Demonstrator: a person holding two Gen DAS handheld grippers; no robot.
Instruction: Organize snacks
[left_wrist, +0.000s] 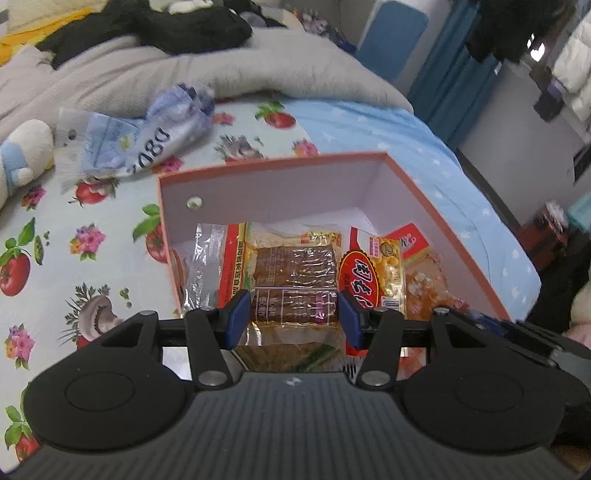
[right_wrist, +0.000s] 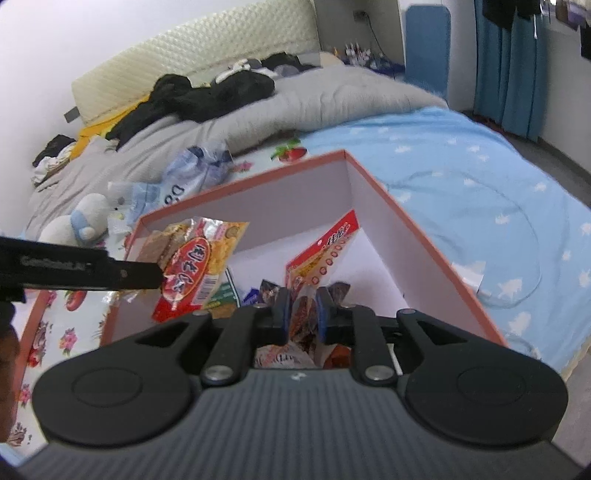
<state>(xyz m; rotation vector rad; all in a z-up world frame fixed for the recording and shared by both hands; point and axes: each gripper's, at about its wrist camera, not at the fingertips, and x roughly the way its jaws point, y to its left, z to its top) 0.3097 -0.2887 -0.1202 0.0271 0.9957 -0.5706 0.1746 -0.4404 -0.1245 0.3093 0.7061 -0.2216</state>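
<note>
Left wrist, claw (left_wrist: 294, 317) gripping brown glossy snack pack (left_wrist: 295, 280)

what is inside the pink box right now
Inside the pink box a red-and-clear packet leans upright, with small dark wrapped snacks on the floor. The right gripper and held packets cover the rest.

Glossy plastic snack packets (left_wrist: 295, 280), matt cardboard box (left_wrist: 273, 192), soft printed cloth sheet (left_wrist: 74, 258)

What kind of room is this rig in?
Almost certainly a bedroom: the box sits on a bed with a grey duvet, a padded headboard behind it and a plush toy beside it.
</note>
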